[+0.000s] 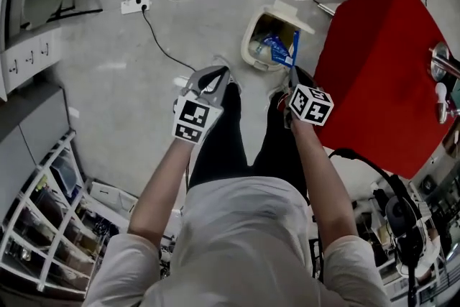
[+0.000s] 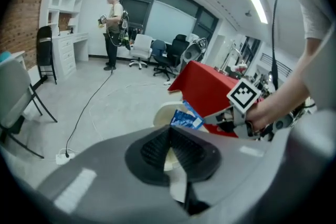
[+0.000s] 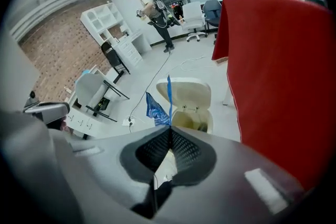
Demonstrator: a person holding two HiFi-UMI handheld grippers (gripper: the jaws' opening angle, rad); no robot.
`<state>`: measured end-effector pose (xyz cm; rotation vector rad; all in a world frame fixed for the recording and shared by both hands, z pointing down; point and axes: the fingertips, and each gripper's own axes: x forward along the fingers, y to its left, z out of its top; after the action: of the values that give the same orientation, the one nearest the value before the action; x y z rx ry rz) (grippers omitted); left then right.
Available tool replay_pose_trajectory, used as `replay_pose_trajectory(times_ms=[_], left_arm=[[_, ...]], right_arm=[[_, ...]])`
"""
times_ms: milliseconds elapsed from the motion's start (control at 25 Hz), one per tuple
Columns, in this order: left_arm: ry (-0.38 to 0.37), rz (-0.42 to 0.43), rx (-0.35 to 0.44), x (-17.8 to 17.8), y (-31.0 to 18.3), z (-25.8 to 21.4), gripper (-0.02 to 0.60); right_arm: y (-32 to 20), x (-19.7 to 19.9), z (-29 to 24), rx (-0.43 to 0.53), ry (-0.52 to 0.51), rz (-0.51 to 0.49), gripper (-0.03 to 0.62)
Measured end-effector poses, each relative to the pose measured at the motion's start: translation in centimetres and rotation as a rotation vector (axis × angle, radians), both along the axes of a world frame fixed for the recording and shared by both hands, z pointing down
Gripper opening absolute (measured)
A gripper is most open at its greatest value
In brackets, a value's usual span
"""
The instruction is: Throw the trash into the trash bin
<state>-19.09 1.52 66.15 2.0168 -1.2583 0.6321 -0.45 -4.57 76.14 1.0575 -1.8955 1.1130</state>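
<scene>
Left gripper [image 1: 217, 75] closed, right gripper [image 1: 292, 71] pinching one wrapper [image 1: 277, 49] — one bin [image 1: 250, 35].

I hold both forearms out ahead of me and angled down, my left forearm [image 1: 154, 187] and right forearm [image 1: 316, 169] bare to the sleeves. My left gripper [image 1: 218, 74] points forward and down, jaws closed tip to tip with nothing between them. My right gripper [image 1: 292, 70] tilts more steeply, jaws pinched on a blue wrapper [image 3: 154, 107]. The two grippers sit side by side, apart.
</scene>
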Motion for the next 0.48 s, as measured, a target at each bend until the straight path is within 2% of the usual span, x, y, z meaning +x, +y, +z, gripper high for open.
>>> replay_pose_trajectory(times_ms=[280, 480], left_arm=[[0.046, 0.002, -0.035, 1.7, 0.9, 5.7, 0.005], [0.067, 0.009, -0.072, 3.1, 1.7, 10.2, 0.005]], right_arm=[[2.0, -0.8, 7.9, -0.068, 0.033, 0.038, 0.002], [1.6, -0.8, 13.6, -0.073, 0.043, 0.038, 0.005]])
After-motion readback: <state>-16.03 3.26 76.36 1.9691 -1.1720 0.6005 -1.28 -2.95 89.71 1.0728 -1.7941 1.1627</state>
